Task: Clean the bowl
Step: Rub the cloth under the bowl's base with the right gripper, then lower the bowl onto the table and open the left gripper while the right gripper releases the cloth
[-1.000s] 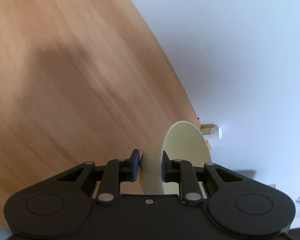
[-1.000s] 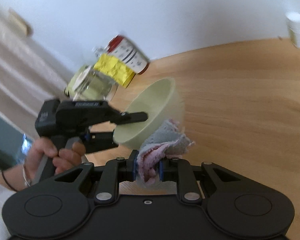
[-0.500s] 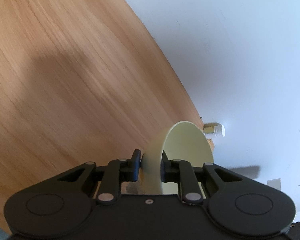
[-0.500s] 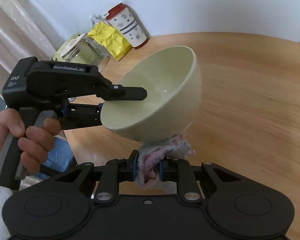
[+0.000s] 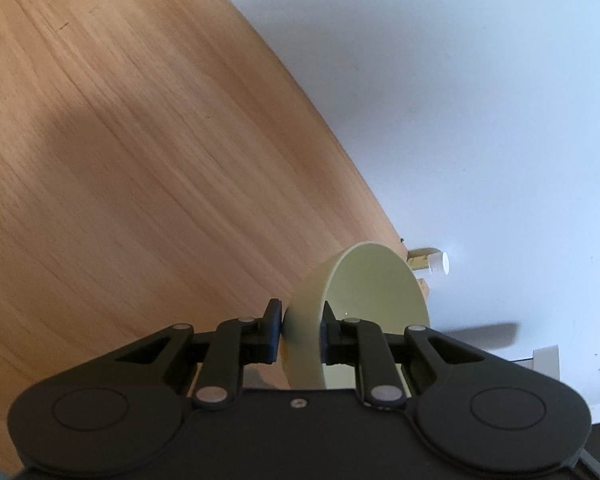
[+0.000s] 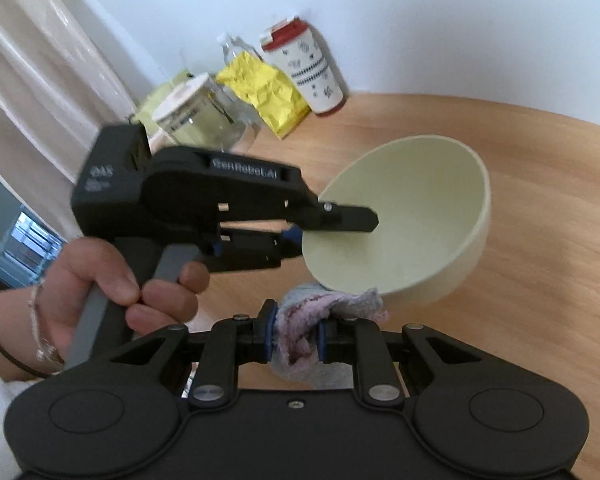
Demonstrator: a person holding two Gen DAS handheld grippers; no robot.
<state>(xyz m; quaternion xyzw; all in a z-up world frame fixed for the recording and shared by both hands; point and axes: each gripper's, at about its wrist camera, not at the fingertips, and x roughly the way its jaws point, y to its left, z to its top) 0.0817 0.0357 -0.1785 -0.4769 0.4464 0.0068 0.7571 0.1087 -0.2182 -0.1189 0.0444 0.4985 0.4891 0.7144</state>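
Bowl [image 6: 412,216] rim is pinched by left claw [image 5: 300,336], held above tabletop [image 5: 140,160]; cloth [image 6: 300,332] is clamped in right claw [image 6: 296,336], touching bowl underside.

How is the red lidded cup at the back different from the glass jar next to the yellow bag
The cup is opaque white with a dark pattern, a red lid and a red base; the glass jar is see-through with a pale lid. The cup sits right of the yellow bag, the jar left of it, partly hidden by the left gripper. Both stand at the back of the wooden table, near the wall.
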